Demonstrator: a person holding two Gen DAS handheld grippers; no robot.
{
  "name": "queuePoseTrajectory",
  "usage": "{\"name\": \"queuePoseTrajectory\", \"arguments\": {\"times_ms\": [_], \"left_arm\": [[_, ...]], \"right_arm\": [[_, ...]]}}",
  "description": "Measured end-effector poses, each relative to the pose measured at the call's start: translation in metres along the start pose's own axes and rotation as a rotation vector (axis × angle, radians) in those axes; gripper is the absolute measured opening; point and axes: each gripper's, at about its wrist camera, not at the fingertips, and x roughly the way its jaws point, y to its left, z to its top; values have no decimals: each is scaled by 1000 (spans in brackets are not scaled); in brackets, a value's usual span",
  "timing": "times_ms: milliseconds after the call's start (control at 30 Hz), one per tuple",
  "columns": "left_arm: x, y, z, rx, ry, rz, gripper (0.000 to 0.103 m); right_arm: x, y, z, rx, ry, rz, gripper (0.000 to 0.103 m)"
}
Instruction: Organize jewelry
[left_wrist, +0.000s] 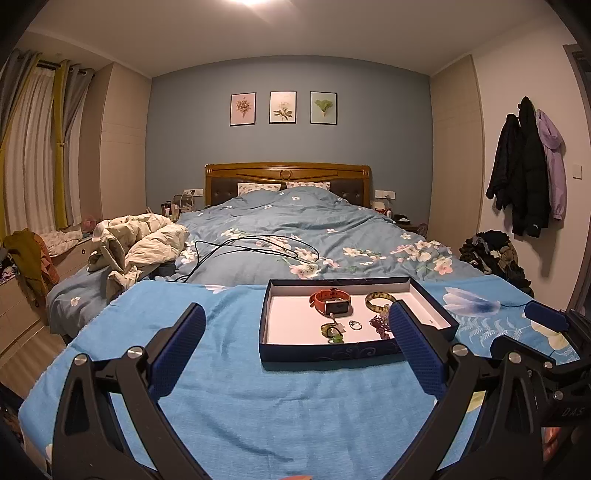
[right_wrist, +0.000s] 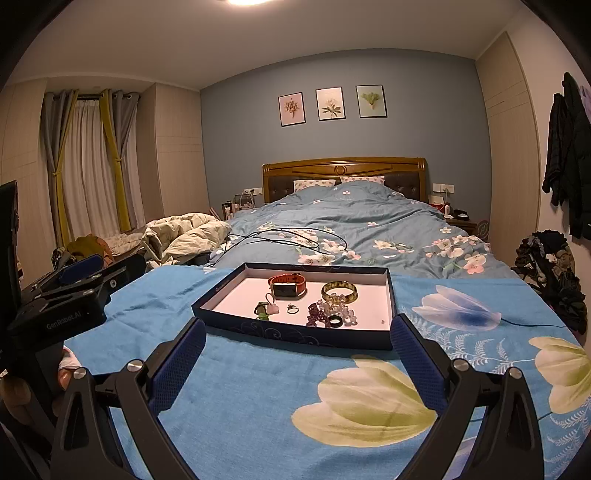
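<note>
**Ana:** Blue terry cloth (right_wrist: 258, 387) covers the foot of the bed, and the shallow navy cardboard box lid with the white floor (right_wrist: 388, 295) sits on it with all the jewelry inside. Nothing lies loose on the cloth as far as either view shows.

**Ben:** So which step is this?

**Ana:** Probably the start or a pause between picks. The left gripper (left_wrist: 297, 334) hovers short of the lid with its padded fingers wide apart and nothing between them. The right gripper (right_wrist: 298, 341) does the same, spread and empty, lined up on the lid's near wall.

**Ben:** What is in there?

**Ana:** An orange-strapped rectangular watch (right_wrist: 287, 286) at the back, an amber bangle (right_wrist: 340, 291) to its right, a small silver ring (right_wrist: 292, 308) in the middle, a green charm (right_wrist: 261, 310) with a pink tag, a purple bead cluster (right_wrist: 317, 315) touching a black ring (right_wrist: 335, 321).

**Ben:** And next?

**Ana:** One gripper likely has to reach over the near wall and narrow onto a single piece. The tangled beads look hardest to separate.
</note>
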Motion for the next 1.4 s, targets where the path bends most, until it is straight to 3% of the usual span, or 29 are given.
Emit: {"name": "queuePoseTrajectory", "arguments": {"times_ms": [967, 1300, 1400], "left_arm": [[5, -1, -6, 5, 12, -4, 98], [15, 2, -13, 0, 43, 1, 98], [26, 2, -16, 2, 97, -26, 98]], "right_arm": [[3, -2, -2, 7, 12, 1, 96], [5, -4, -7, 10, 24, -1, 96], [9, -7, -7, -4, 48, -1, 96]]}}
